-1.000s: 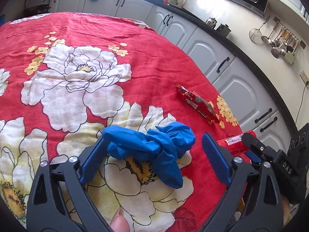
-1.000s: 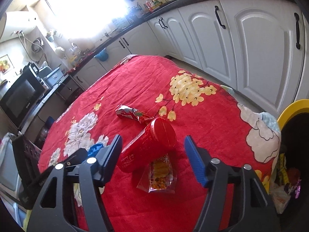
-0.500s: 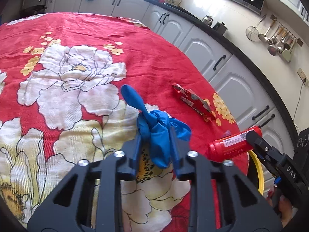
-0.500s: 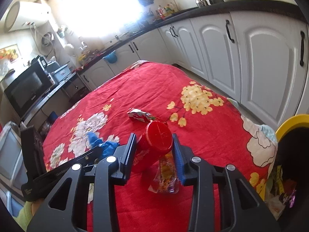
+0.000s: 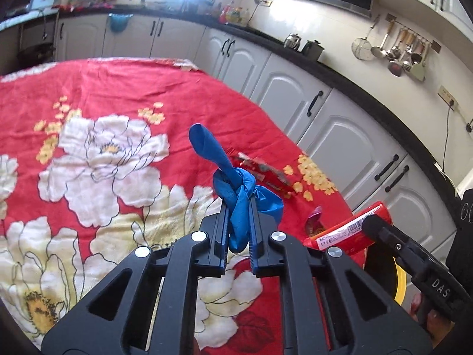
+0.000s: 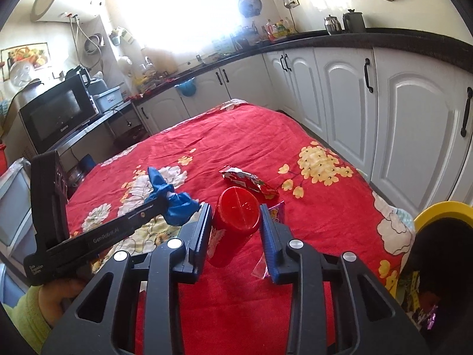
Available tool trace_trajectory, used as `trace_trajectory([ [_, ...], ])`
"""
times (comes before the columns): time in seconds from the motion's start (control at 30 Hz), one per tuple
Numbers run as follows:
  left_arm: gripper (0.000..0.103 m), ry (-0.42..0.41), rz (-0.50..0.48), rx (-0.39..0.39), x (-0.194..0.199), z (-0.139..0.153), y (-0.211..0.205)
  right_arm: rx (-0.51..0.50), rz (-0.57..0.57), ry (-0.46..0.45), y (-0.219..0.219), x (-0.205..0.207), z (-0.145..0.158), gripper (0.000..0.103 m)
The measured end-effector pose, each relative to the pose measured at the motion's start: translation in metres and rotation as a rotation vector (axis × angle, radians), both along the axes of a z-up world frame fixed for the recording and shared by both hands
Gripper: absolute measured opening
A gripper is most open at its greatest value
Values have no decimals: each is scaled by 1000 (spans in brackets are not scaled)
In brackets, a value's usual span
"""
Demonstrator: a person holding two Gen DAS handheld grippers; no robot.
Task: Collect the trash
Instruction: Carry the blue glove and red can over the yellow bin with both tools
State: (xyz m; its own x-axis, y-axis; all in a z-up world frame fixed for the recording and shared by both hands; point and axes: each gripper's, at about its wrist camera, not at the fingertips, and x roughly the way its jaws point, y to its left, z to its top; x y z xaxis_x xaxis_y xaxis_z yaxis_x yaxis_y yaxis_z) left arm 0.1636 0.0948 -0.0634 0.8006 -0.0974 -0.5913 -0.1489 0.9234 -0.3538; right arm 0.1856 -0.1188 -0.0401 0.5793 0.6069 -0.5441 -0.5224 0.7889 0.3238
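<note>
Right wrist: one red can, one blue glove

A bright window glares above the black countertop with white cabinets below, a microwave to its left, a water heater high beside it, ladles hanging rightward.

Left tongs clamped tight; right tongs closing, narrowly parted.

Bin cropped — contents indistinct
</note>
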Motion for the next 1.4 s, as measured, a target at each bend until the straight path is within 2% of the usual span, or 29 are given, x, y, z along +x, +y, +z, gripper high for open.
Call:
trace_trajectory([
  [0.4, 6, -48, -74, 42, -7, 18, -34, 30, -42, -32, -38, -19, 17, 29],
  [0.67, 6, -80, -136, 71, -12, 30, -64, 44, -113, -50, -77, -27, 27, 29],
  [1.0, 6, -108, -229, 103, -13, 39, -110, 44, -206, -56, -125, -30, 27, 29],
  [1.4, 6, -104, -343, 140, -3, 34, -170, 31, -324, -51, -185, -29, 19, 28],
])
